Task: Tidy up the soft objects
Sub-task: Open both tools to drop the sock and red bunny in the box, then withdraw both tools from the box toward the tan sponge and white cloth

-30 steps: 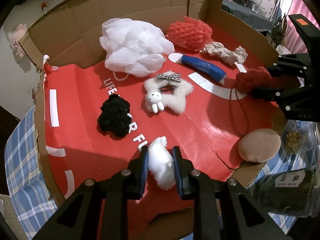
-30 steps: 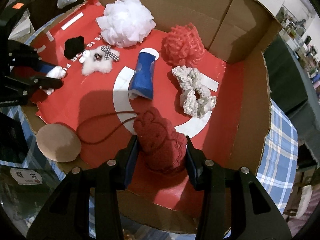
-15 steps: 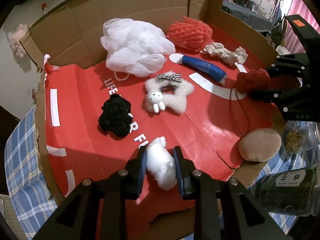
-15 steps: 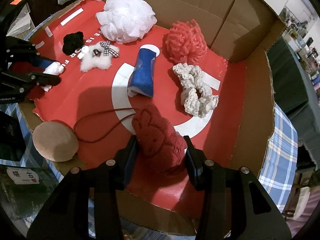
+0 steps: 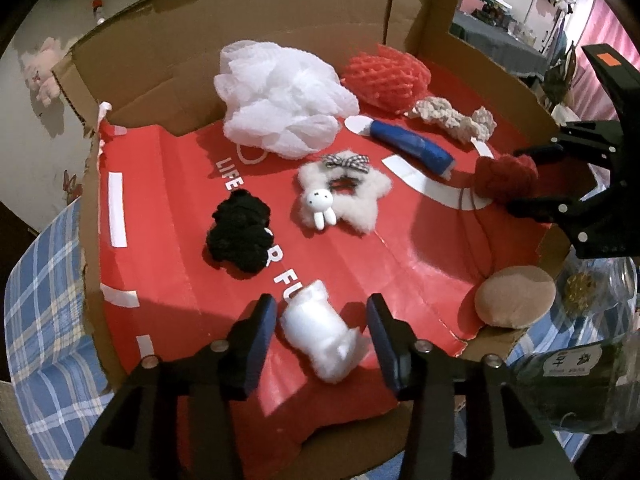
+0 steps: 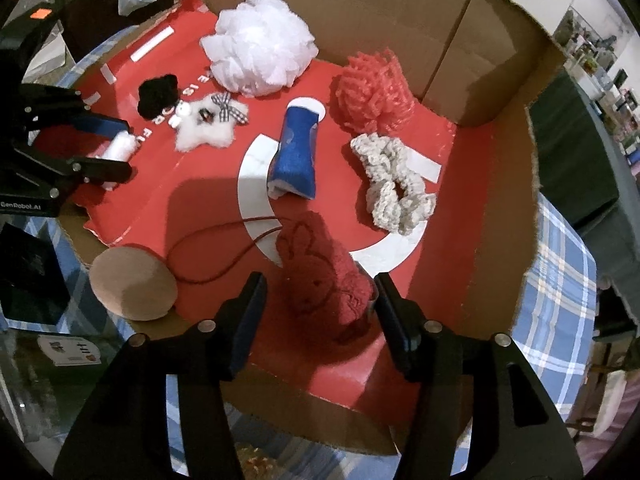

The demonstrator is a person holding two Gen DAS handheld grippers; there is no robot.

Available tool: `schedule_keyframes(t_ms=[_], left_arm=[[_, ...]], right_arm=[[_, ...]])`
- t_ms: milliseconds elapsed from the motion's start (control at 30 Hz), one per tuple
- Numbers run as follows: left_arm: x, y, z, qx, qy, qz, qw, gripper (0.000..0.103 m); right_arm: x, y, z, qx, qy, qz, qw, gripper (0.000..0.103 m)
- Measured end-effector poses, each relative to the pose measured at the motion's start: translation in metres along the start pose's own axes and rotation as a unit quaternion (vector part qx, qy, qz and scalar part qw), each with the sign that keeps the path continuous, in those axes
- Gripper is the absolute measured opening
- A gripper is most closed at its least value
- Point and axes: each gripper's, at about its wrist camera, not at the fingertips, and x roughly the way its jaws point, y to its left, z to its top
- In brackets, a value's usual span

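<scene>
Left wrist view: left gripper [image 5: 322, 330] just opened, jaws wide and clear of the white cotton tuft [image 5: 320, 336] lying between them on the red liner of the cardboard box [image 5: 280, 32].
Right wrist view: right gripper [image 6: 318, 312] also just opened; dark red knit pouch [image 6: 324, 276] between the jaws, right pad perhaps brushing it, no squeeze.
Landmark: blue sponge piece [image 6: 298, 156], mid-box.
Tuft: well left of it, at the near edge.
Pouch: just in front of it, cord trailing towards the tan round pad [image 6: 132, 284].
Step, judged: release of both items.
Next move: likely straight lift-off, without snagging fibres or cord.
</scene>
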Motion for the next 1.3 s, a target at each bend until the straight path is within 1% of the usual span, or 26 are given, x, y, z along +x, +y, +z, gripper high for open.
schedule_keyframes(t_ms=[33,67,133,200,267,367,400,467,533,567,633,733,900,967,1000,1033,1100,1300], left_arm=[[-0.002,0.001,0.000,-0.002,-0.002,-0.001,1.0000,0.054],[-0.004,0.001,0.000,-0.005,-0.005,-0.002,1.0000,0.056],[-0.008,0.002,0.000,-0.010,-0.010,-0.004,0.9999,0.059],[-0.016,0.003,-0.001,-0.013,-0.016,-0.003,0.9998,0.061],[-0.023,0.002,-0.002,-0.013,-0.022,-0.002,0.9997,0.063],[-0.034,0.001,-0.005,-0.015,-0.031,0.001,0.9994,0.064],[-0.036,0.000,-0.006,-0.015,-0.033,0.001,0.9993,0.064],[-0.041,0.000,-0.009,-0.016,-0.037,0.003,0.9992,0.064],[-0.046,-0.001,-0.012,-0.015,-0.039,0.005,0.9991,0.065],[-0.048,-0.002,-0.014,-0.015,-0.041,0.006,0.9990,0.065],[-0.054,-0.004,-0.018,-0.015,-0.046,0.007,0.9988,0.066],[-0.059,-0.005,-0.022,-0.015,-0.051,0.007,0.9985,0.067],[-0.066,-0.005,-0.026,-0.014,-0.056,0.009,0.9983,0.067],[-0.067,-0.004,-0.027,-0.016,-0.058,0.009,0.9982,0.067],[-0.068,-0.003,-0.027,-0.017,-0.059,0.009,0.9981,0.067],[-0.068,-0.003,-0.027,-0.018,-0.059,0.008,0.9980,0.067],[-0.069,-0.003,-0.028,-0.018,-0.060,0.008,0.9980,0.067],[-0.069,-0.004,-0.028,-0.015,-0.059,0.008,0.9981,0.067]], right_arm=[[-0.004,-0.001,0.001,0.004,-0.004,0.000,1.000,0.059],[-0.007,-0.001,0.001,0.007,-0.006,0.001,1.000,0.060],[-0.013,-0.004,0.004,0.021,-0.009,0.011,1.000,0.061],[-0.020,-0.005,0.008,0.038,-0.009,0.034,0.999,0.061],[-0.025,-0.003,0.012,0.054,-0.001,0.068,0.996,0.061],[-0.024,0.008,0.017,0.074,0.028,0.145,0.986,0.061],[-0.025,0.014,0.018,0.076,0.038,0.160,0.983,0.061],[-0.017,0.023,0.021,0.085,0.077,0.197,0.974,0.061],[-0.008,0.030,0.023,0.093,0.107,0.215,0.966,0.061],[-0.005,0.034,0.024,0.096,0.122,0.219,0.963,0.061],[-0.001,0.040,0.026,0.100,0.140,0.222,0.960,0.061],[0.005,0.043,0.029,0.108,0.154,0.236,0.953,0.061],[0.015,0.056,0.035,0.096,0.174,0.222,0.955,0.061],[0.017,0.060,0.037,0.093,0.174,0.231,0.953,0.060],[0.018,0.061,0.039,0.094,0.168,0.233,0.953,0.058],[0.018,0.062,0.040,0.093,0.162,0.232,0.955,0.049],[0.019,0.062,0.042,0.094,0.158,0.240,0.953,0.040],[0.010,0.061,0.038,0.081,0.138,0.235,0.959,0.027]])
